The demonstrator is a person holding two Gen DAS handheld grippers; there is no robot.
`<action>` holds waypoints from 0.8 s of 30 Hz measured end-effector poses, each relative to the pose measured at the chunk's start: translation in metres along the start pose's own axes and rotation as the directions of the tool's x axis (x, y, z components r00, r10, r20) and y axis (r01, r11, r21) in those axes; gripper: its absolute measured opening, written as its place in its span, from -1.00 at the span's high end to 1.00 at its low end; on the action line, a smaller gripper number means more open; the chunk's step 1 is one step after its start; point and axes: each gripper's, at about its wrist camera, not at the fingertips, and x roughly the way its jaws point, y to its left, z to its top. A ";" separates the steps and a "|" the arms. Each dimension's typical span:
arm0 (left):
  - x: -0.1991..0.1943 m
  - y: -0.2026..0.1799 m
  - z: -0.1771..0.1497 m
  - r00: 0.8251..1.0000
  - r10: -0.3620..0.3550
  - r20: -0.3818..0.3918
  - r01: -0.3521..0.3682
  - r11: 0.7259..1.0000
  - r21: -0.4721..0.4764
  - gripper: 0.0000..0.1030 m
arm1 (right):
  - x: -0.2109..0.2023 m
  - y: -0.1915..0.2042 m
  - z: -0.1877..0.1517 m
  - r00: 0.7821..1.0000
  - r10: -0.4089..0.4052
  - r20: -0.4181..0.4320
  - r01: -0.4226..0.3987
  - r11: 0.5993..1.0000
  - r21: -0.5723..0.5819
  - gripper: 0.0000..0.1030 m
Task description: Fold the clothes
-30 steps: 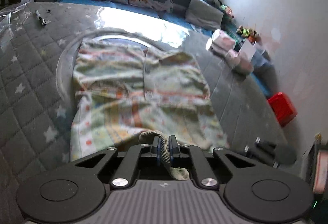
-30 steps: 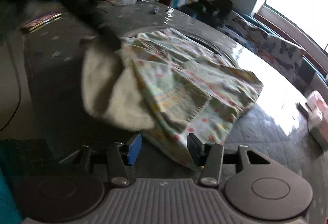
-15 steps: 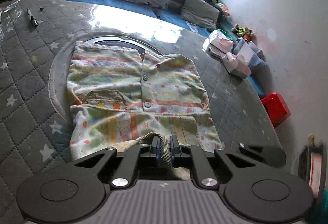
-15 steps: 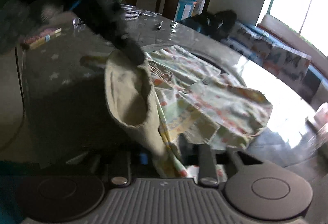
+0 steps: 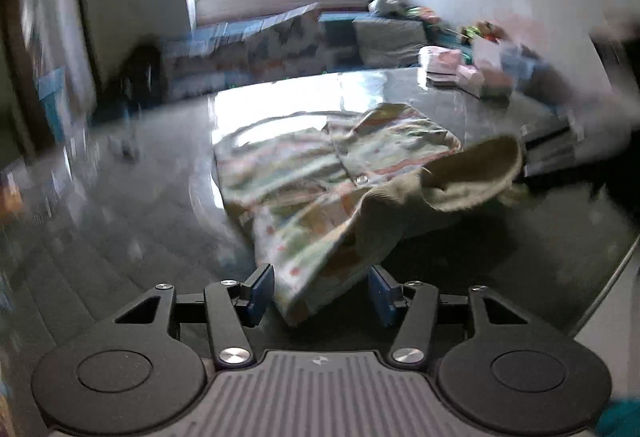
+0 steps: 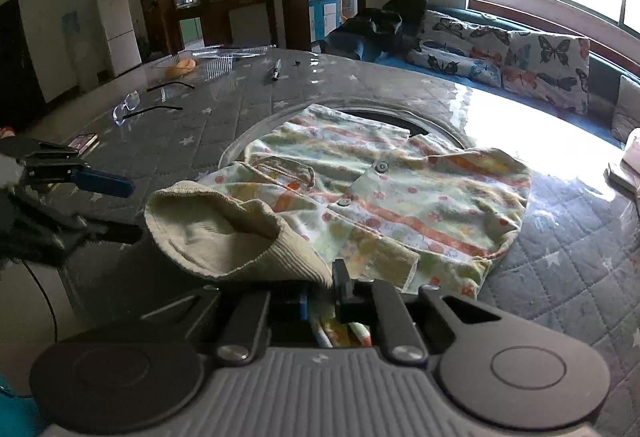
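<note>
A small patterned shirt point(image 6: 384, 193) with orange and green print and buttons lies on the grey quilted table point(image 6: 248, 105). Its ribbed beige hem point(image 6: 224, 237) is lifted at the near edge. My right gripper point(image 6: 322, 301) is shut on the shirt's near edge beside that hem. My left gripper point(image 5: 318, 291) is open, its blue pads either side of a hanging corner of the shirt point(image 5: 320, 197) without pinching it. The left gripper also shows at the left of the right wrist view point(image 6: 92, 183). The left wrist view is motion-blurred.
Glasses point(image 6: 132, 105), a pen point(image 6: 276, 69) and a clear plastic tray point(image 6: 216, 59) lie at the table's far left. Butterfly cushions point(image 6: 512, 57) line a bench under the window. Packets point(image 5: 452, 69) sit at the table's far right.
My left gripper has opened, let go of the hem, and swung round to the shirt's side. My right gripper has closed on the shirt's near edge.
</note>
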 end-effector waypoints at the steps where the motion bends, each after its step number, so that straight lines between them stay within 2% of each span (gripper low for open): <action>1: 0.002 -0.006 -0.002 1.000 0.018 0.018 -0.019 0.998 0.052 -0.08 | -0.001 0.000 0.001 1.000 -0.002 0.002 0.002 1.000 0.000 0.80; 8: 0.022 -0.032 -0.016 0.996 0.061 0.069 -0.077 0.961 0.265 -0.06 | -0.005 0.003 0.001 1.000 -0.016 0.017 0.016 1.000 0.010 0.81; 10: 0.025 -0.037 -0.020 0.994 0.073 0.078 -0.094 0.946 0.311 0.02 | -0.004 0.003 0.000 1.000 -0.019 0.018 0.019 1.000 0.013 0.82; 13: 0.034 -0.037 -0.023 0.991 0.107 0.077 -0.127 0.929 0.347 0.39 | -0.002 0.004 -0.001 0.999 -0.026 0.023 0.025 1.000 0.010 0.83; 15: 0.040 -0.036 -0.025 0.989 0.129 0.077 -0.149 0.917 0.370 0.79 | -0.003 0.004 -0.001 0.999 -0.033 0.035 0.032 0.999 0.013 0.84; 18: 0.034 -0.032 -0.024 0.987 0.127 0.098 -0.155 0.916 0.371 0.88 | -0.008 0.006 -0.002 0.998 -0.033 0.054 0.032 0.999 0.009 0.86; 24: -0.004 -0.030 -0.021 0.988 0.075 0.136 -0.118 0.931 0.346 0.90 | -0.037 0.015 -0.007 0.995 -0.021 0.096 0.024 0.999 -0.038 0.87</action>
